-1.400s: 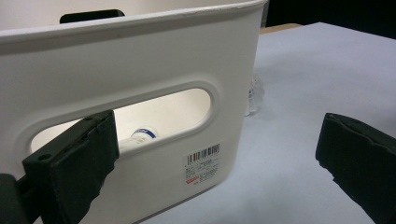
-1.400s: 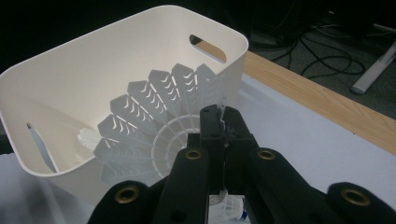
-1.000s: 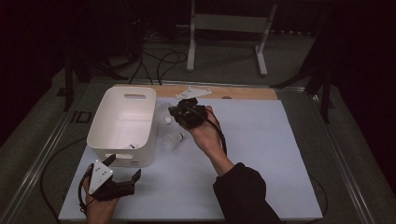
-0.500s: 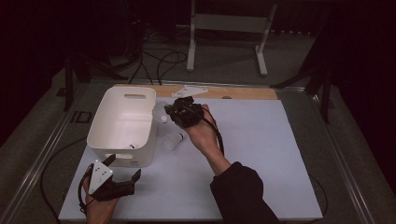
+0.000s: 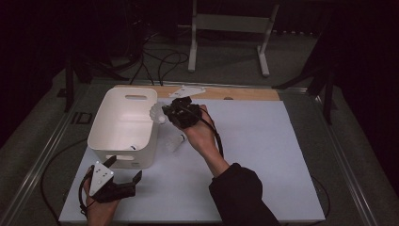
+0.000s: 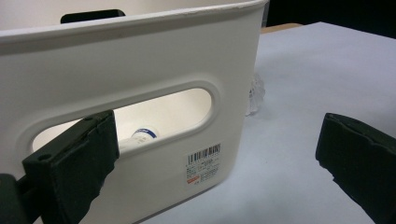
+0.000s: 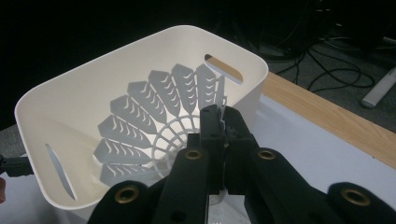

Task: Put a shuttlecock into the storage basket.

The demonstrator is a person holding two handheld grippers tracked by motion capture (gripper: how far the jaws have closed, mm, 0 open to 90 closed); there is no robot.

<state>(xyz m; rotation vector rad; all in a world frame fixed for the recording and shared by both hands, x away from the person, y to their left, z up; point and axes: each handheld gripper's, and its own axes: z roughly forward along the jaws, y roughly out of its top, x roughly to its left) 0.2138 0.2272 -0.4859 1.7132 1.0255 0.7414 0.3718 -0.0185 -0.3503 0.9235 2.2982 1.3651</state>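
A white plastic shuttlecock (image 5: 156, 113) hangs at the right rim of the white bin (image 5: 109, 101), with my right gripper (image 5: 169, 112) shut on its skirt. In the right gripper view the shuttlecock (image 7: 154, 112) fans out over the inside of the bin (image 7: 116, 56), beyond the closed right gripper (image 7: 219, 121). A second shuttlecock (image 5: 176, 141) lies on the table just right of the bin. My left gripper (image 5: 124, 168) rests open by the bin's near wall. In the left gripper view its wide gap (image 6: 215, 158) faces the bin (image 6: 140, 60), and a shuttlecock (image 6: 142, 135) inside shows through the handle slot.
The white mat (image 5: 263, 155) covers the table, with a wooden strip (image 5: 244, 94) along its far edge. A white three-cornered piece (image 5: 187, 90) lies on that strip. A metal stand (image 5: 230, 28) and cables (image 5: 160, 61) sit on the floor beyond.
My right hand has carried the shuttlecock a little to the left, up to the bin's right rim. The left gripper has stayed where it was.
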